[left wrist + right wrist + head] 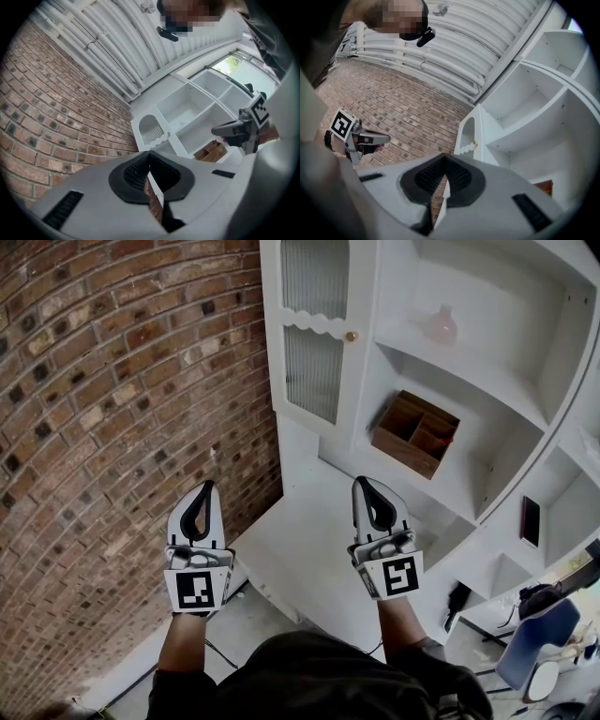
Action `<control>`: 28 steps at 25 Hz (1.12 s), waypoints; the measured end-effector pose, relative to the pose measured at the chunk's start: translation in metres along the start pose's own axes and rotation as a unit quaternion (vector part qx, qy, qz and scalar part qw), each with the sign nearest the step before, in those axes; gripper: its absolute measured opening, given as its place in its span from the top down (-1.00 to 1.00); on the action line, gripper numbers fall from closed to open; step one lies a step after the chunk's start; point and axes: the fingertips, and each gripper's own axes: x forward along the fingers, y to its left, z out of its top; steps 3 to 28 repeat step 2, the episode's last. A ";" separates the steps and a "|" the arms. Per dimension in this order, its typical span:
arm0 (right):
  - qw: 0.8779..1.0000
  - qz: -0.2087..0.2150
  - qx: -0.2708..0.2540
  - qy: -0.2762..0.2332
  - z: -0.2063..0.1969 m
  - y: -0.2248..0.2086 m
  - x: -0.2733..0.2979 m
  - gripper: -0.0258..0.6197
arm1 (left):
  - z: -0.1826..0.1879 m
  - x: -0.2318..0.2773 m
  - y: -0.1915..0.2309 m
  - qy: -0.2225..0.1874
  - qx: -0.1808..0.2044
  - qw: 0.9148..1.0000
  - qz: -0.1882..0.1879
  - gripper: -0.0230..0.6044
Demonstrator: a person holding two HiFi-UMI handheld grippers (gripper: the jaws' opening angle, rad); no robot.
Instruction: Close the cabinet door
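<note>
The white cabinet door (314, 334), with ribbed glass panes and a small gold knob (351, 336), stands swung out at the left side of the white shelf unit (487, 381). My left gripper (208, 486) is shut and empty, low and left of the door, next to the brick wall. My right gripper (364, 482) is shut and empty too, below the door's knob edge and well short of it. The left gripper view shows the door (152, 131) beyond my shut tips (150, 152). In the right gripper view the knob (474, 143) sits just above my shut tips (444, 155).
A brick wall (112, 409) runs along the left. A wooden divided box (415, 433) and a pink vase (441, 324) stand on the open shelves. A white counter ledge (309, 549) juts out under the grippers. A blue chair (534, 643) is at the lower right.
</note>
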 end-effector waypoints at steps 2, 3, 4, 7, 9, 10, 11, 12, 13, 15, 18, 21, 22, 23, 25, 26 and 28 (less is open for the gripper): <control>1.000 0.000 0.000 -0.001 0.000 0.001 0.000 0.92 | -0.001 0.000 -0.001 0.000 0.001 1.000 -0.001 0.92; 1.000 0.000 0.000 -0.001 0.000 0.001 0.000 0.92 | -0.001 0.000 -0.001 0.000 0.001 1.000 -0.001 0.92; 1.000 0.000 0.000 -0.001 0.000 0.001 0.000 0.92 | -0.001 0.000 -0.001 0.000 0.001 1.000 -0.001 0.92; 1.000 0.000 0.000 -0.001 0.000 0.001 0.000 0.92 | -0.001 0.000 -0.001 0.000 0.001 1.000 -0.001 0.92; 1.000 0.000 0.000 -0.001 0.000 0.001 0.000 0.92 | -0.001 0.000 -0.001 0.000 0.001 1.000 -0.001 0.92; 1.000 0.000 0.000 -0.001 0.000 0.001 0.000 0.92 | -0.001 0.000 -0.001 0.000 0.001 1.000 -0.001 0.92; 1.000 0.000 0.000 -0.001 0.000 0.001 0.000 0.92 | -0.001 0.000 -0.001 0.000 0.001 1.000 -0.001 0.92; 1.000 0.000 0.000 -0.001 0.000 0.001 0.000 0.92 | -0.001 0.000 -0.001 0.000 0.001 1.000 -0.001 0.92; 1.000 0.000 0.000 -0.001 0.000 0.001 0.000 0.92 | -0.001 0.000 -0.001 0.000 0.001 1.000 -0.001 0.92; 1.000 0.000 0.000 -0.001 0.000 0.001 0.000 0.92 | -0.001 0.000 -0.001 0.000 0.001 1.000 -0.001 0.92; 1.000 0.000 0.000 -0.001 0.000 0.001 0.000 0.92 | -0.001 0.000 -0.001 0.000 0.001 1.000 -0.001 0.92; 1.000 0.000 0.000 -0.001 0.000 0.001 0.000 0.92 | -0.001 0.000 -0.001 0.000 0.001 1.000 -0.001 0.92; 1.000 0.000 0.000 -0.001 0.000 0.001 0.000 0.92 | -0.001 0.000 -0.001 0.000 0.001 1.000 -0.001 0.92; 1.000 0.000 0.000 -0.001 0.000 0.001 0.000 0.92 | -0.001 0.000 -0.001 0.000 0.001 1.000 -0.001 0.92; 1.000 0.000 0.000 -0.001 0.000 0.001 0.000 0.92 | -0.001 0.000 -0.001 0.000 0.001 1.000 -0.001 0.92; 1.000 0.000 0.000 -0.001 0.000 0.001 0.000 0.92 | -0.001 0.000 -0.001 0.000 0.001 1.000 -0.001 0.92; 1.000 0.000 0.000 -0.001 0.000 0.001 0.000 0.92 | -0.001 0.000 -0.001 0.000 0.001 1.000 -0.001 0.92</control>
